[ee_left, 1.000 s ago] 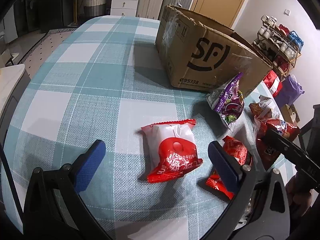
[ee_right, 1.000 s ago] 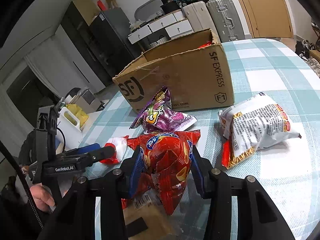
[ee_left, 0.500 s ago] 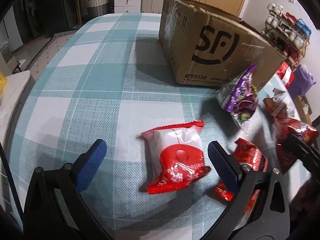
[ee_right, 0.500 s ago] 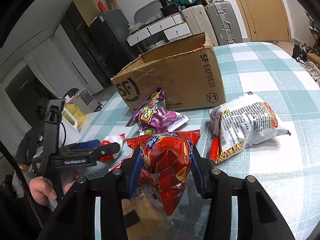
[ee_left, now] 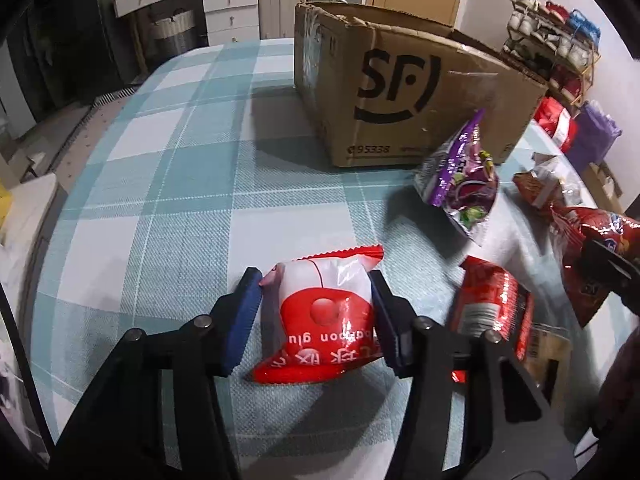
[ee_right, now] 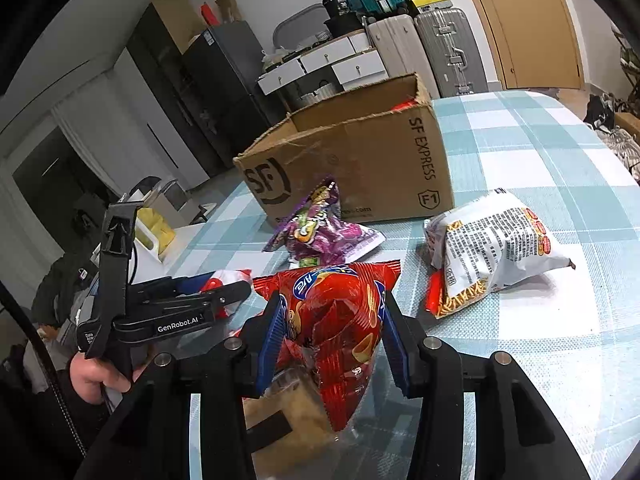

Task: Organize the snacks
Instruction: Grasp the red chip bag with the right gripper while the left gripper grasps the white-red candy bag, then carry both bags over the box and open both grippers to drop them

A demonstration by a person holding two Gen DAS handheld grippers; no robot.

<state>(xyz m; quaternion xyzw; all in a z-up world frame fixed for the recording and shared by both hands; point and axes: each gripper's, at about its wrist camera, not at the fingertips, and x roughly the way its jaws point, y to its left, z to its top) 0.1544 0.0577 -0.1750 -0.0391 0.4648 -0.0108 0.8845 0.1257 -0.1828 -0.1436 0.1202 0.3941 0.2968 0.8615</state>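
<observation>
A red and white snack packet (ee_left: 324,312) lies on the checked tablecloth (ee_left: 180,200). My left gripper (ee_left: 314,280) straddles it; its jaws are closing and both blue pads touch the packet's sides. In the right wrist view my right gripper (ee_right: 331,300) is shut on a red chip bag (ee_right: 336,332), held upright just above the table. The left gripper (ee_right: 228,294) shows at that view's left, held by a hand. An open SF cardboard box (ee_left: 400,92) stands behind the snacks.
A purple snack bag (ee_left: 460,176) leans near the box front. A small red pack (ee_left: 492,308) lies right of my left gripper. A white noodle bag (ee_right: 496,248) rests right of the chip bag. Drawers and suitcases stand beyond the table.
The left gripper's jaws have come together from wide apart onto the red and white packet. The right gripper still grips the red chip bag in about the same spot.
</observation>
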